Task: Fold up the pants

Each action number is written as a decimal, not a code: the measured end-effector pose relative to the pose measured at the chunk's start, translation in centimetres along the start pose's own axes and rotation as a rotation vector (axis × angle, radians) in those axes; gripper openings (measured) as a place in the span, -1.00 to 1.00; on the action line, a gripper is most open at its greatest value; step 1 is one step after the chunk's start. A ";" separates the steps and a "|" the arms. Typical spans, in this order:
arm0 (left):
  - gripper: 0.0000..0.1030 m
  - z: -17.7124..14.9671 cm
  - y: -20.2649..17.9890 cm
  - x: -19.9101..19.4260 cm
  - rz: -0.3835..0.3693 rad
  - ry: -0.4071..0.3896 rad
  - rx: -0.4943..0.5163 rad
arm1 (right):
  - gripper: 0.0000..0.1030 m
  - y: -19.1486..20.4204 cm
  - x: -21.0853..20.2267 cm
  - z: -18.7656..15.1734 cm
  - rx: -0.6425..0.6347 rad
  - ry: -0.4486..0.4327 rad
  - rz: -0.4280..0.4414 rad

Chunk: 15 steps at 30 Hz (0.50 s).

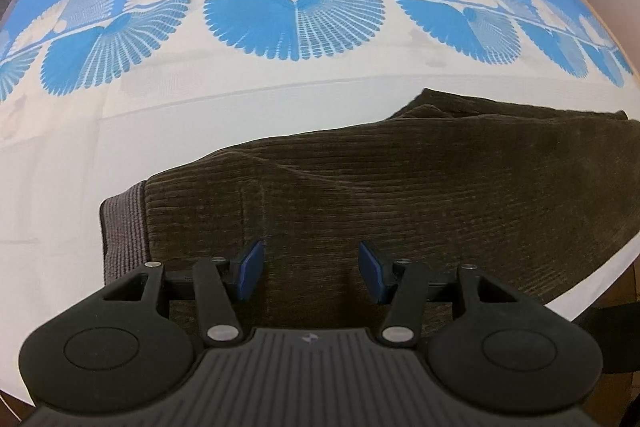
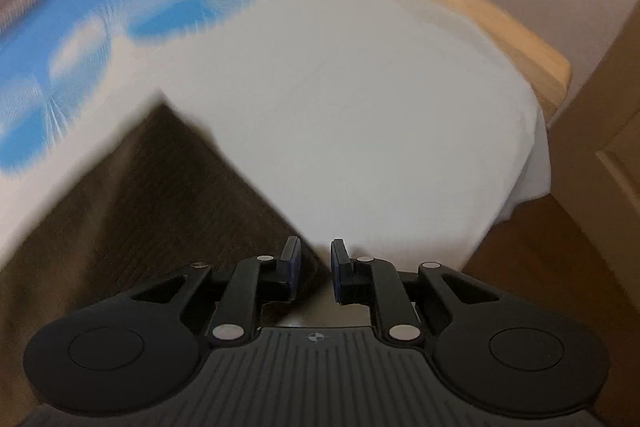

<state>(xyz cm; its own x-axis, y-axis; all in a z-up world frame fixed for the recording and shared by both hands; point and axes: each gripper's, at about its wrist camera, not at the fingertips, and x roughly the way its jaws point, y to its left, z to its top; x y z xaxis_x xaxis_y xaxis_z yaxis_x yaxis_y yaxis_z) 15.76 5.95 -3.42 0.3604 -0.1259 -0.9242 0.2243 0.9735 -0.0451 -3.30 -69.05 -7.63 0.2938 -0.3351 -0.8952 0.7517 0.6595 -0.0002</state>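
Dark brown corduroy pants (image 1: 420, 187) lie part-folded on the blue-and-white patterned bedsheet (image 1: 280, 99), left gripper (image 1: 310, 269) spread wide and empty above them, right gripper (image 2: 316, 267) narrowly parted, grasping nothing beside the corner, so it may miss the edge.

Soft, even indoor light filled both fisheye views, casting no hard shadows or glare. The left wrist view was sharp, its edges bowed by the lens. The right wrist view was smeared with motion blur, worst at upper left.
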 end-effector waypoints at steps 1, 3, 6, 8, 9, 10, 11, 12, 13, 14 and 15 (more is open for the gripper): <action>0.13 0.0 0.2 -0.1 0.002 -0.002 -0.007 | -0.70 -0.2 0.3 -0.1 0.020 0.009 -0.021; 0.13 0.0 0.4 -0.2 0.002 -0.005 -0.015 | -0.69 -0.6 -1.3 0.6 0.096 -0.108 0.050; 0.13 0.0 0.4 -0.1 0.003 -0.002 -0.010 | -0.50 0.6 -3.6 1.4 0.094 -0.280 0.169; 0.13 -0.1 0.3 0.1 0.011 0.006 -0.005 | -0.26 1.8 -3.2 1.7 0.088 -0.274 0.262; 0.13 -0.1 0.4 0.2 0.015 0.010 -0.004 | -0.26 2.4 -2.6 1.9 0.087 -0.251 0.304; 0.13 -0.2 0.5 0.2 0.017 0.011 -0.005 | -0.26 3.1 -2.2 2.1 0.082 -0.236 0.347; 0.13 -0.2 0.6 0.3 0.019 0.013 -0.007 | -0.26 3.8 -1.9 2.3 0.072 -0.230 0.383; 0.13 -0.2 0.7 0.4 0.020 0.014 -0.010 | -0.27 4.5 -1.5 2.8 0.058 -0.223 0.417; 0.13 -0.2 0.8 0.4 0.022 0.016 -0.013 | -0.27 5.4 -1.0 3.2 0.040 -0.208 0.433; 0.13 -0.2 0.9 0.5 0.026 0.017 -0.016 | -0.27 6.0 -0.3 3.4 0.023 -0.174 0.416; 0.13 -0.1 1.0 0.5 0.029 0.017 -0.018 | -0.27 6.8 1.1 3.7 0.009 -0.111 0.361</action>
<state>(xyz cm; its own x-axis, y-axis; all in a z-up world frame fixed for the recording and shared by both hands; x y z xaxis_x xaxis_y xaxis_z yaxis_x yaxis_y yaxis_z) 16.07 6.90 -4.00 0.3513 -0.0941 -0.9315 0.1971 0.9801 -0.0246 4.27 -67.42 -6.96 0.6023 -0.1538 -0.7833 0.5935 0.7424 0.3106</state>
